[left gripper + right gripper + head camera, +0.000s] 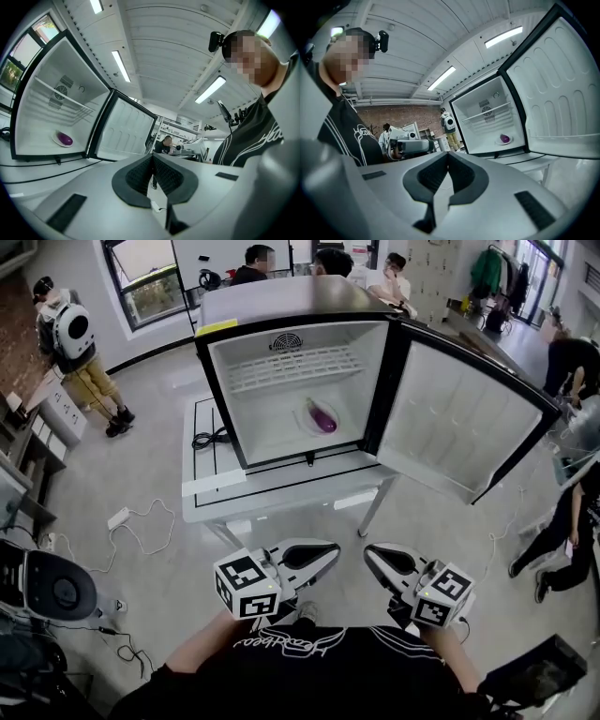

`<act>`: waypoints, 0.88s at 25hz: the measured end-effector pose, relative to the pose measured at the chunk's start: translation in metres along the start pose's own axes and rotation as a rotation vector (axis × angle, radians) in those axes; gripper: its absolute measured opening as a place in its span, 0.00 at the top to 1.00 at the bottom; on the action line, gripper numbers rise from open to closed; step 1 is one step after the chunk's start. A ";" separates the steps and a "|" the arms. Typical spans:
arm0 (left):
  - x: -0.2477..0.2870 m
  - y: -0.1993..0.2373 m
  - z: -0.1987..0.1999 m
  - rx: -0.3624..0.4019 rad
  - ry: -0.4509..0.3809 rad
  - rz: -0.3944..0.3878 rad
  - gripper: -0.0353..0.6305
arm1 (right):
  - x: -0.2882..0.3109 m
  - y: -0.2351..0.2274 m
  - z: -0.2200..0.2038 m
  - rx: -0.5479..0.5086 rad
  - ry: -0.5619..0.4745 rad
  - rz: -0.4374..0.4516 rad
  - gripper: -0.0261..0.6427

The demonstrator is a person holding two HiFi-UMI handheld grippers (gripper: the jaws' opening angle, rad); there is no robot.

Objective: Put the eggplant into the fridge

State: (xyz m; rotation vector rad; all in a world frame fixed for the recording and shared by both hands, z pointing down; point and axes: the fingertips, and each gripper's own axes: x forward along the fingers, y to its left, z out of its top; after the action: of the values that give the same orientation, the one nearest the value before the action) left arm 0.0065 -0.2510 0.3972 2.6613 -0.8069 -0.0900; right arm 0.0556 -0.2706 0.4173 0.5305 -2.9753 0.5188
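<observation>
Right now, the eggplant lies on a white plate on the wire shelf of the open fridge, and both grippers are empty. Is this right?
Not quite. The eggplant, on its white plate, lies on the floor of the open fridge, below the wire shelf; the head view shows this. The left gripper and right gripper are indeed empty.
</observation>
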 end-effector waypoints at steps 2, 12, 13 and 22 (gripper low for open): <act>-0.004 -0.016 -0.006 -0.004 -0.004 0.010 0.94 | -0.013 0.010 -0.006 0.004 -0.003 0.002 0.95; -0.020 -0.087 -0.019 0.010 -0.045 0.056 0.94 | -0.064 0.065 -0.011 -0.064 -0.034 0.029 0.95; -0.022 -0.094 -0.019 0.018 -0.046 0.059 0.94 | -0.068 0.070 -0.010 -0.072 -0.040 0.033 0.95; -0.021 -0.133 -0.025 0.072 -0.050 0.073 0.94 | -0.096 0.095 -0.006 -0.108 -0.082 0.052 0.95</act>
State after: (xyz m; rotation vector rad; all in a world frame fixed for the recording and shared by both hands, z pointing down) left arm 0.0627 -0.1285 0.3723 2.7032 -0.9397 -0.1113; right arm 0.1129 -0.1534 0.3799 0.4779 -3.0802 0.3452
